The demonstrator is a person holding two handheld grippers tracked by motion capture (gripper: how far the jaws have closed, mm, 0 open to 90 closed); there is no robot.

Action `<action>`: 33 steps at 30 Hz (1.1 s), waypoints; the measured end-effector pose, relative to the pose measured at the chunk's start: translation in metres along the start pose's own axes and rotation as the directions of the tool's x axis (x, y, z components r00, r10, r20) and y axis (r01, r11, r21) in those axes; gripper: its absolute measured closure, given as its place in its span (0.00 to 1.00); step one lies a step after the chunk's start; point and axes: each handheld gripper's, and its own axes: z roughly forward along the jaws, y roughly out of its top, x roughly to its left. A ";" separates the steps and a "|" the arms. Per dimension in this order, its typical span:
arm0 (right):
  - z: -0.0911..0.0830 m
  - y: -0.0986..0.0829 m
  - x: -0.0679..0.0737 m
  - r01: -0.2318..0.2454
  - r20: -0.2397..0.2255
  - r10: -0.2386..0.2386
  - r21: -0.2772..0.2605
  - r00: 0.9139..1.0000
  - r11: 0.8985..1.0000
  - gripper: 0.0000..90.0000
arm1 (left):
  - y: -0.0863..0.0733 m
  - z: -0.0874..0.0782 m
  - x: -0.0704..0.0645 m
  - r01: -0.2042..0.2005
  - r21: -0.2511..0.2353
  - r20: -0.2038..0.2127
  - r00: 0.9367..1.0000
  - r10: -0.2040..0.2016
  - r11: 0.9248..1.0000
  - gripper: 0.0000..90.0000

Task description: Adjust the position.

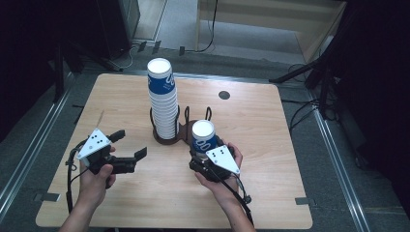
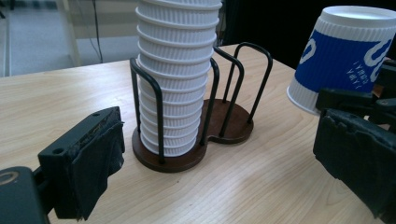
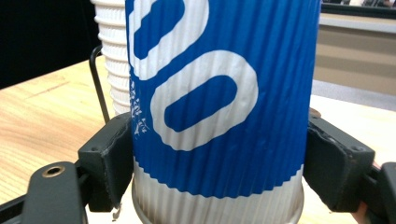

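Between the two black fingers (image 3: 109,163) of the right gripper (image 1: 209,155) sits an upside-down blue-and-white paper cup (image 3: 219,107), clamped on both ribbed sides near its rim and held just beside the empty half of the wire cup holder (image 1: 186,129). Its other half carries the tall cup stack (image 1: 163,104). On the wooden surface (image 1: 270,159), the left gripper (image 1: 131,144) has fingers spread, grasping nothing.
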 end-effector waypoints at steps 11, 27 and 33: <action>0.002 -0.007 0.014 0.123 -0.001 -0.123 0.010 0.992 0.992 0.21 | 0.005 0.005 -0.010 -0.004 0.030 0.061 0.998 0.003 1.000 0.03; 0.004 -0.014 0.029 0.241 -0.038 -0.241 0.002 0.970 0.970 0.22 | 0.005 0.010 -0.021 -0.049 0.061 0.102 0.994 0.042 0.997 0.03; 0.003 -0.015 0.033 0.285 -0.061 -0.285 -0.009 0.957 0.958 0.22 | 0.005 0.012 -0.025 -0.058 0.075 0.124 0.991 0.048 0.995 0.03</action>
